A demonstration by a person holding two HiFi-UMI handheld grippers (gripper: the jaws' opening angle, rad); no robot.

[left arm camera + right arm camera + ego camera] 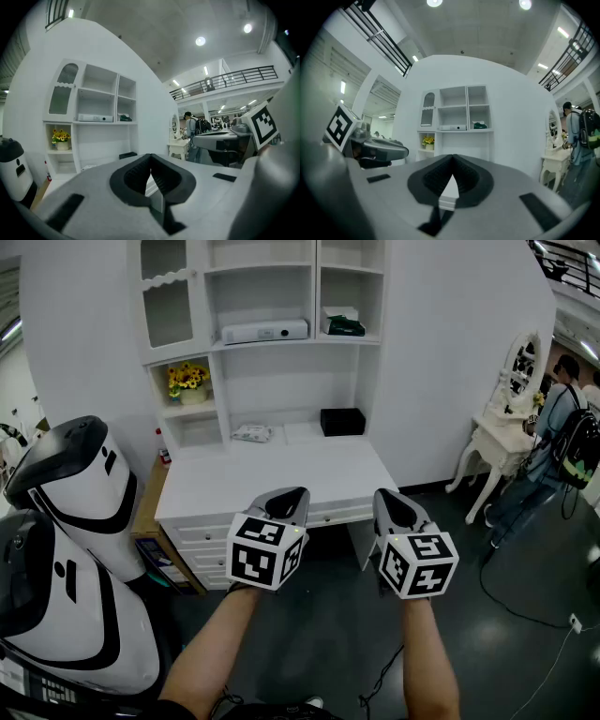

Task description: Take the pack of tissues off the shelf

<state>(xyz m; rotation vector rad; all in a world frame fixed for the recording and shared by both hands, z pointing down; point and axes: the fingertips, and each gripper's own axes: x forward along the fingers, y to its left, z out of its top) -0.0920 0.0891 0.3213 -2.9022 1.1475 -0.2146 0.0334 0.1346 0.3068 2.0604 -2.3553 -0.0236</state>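
The left hand-held gripper [292, 498] and the right hand-held gripper [386, 501] are held side by side at about the same height, in front of the front edge of the desk [281, 479] and above the dark floor. Both bare forearms extend forward from the lower edge of the head view, roughly parallel. The marker cubes face the camera and the jaws point toward the shelf unit [267, 296]. In the left gripper view, the left hand-held gripper [151, 161] has its jaws closed, tip against tip, with nothing between them. In the right gripper view, the right hand-held gripper [452, 161] is likewise closed and empty. The two hand-held grippers are near each other but do not touch. The pack of tissues [251, 433] lies flat at the rear edge of the desk, left of centre, in the open bay beneath the shelf unit and well apart from both hand-held grippers. A black box [342, 421] stands at the same rear edge, right of centre. A pot of yellow flowers [187, 381] occupies the small compartment above and to the left of the pack. A white machine [66, 549] stands beside the left edge of the desk.
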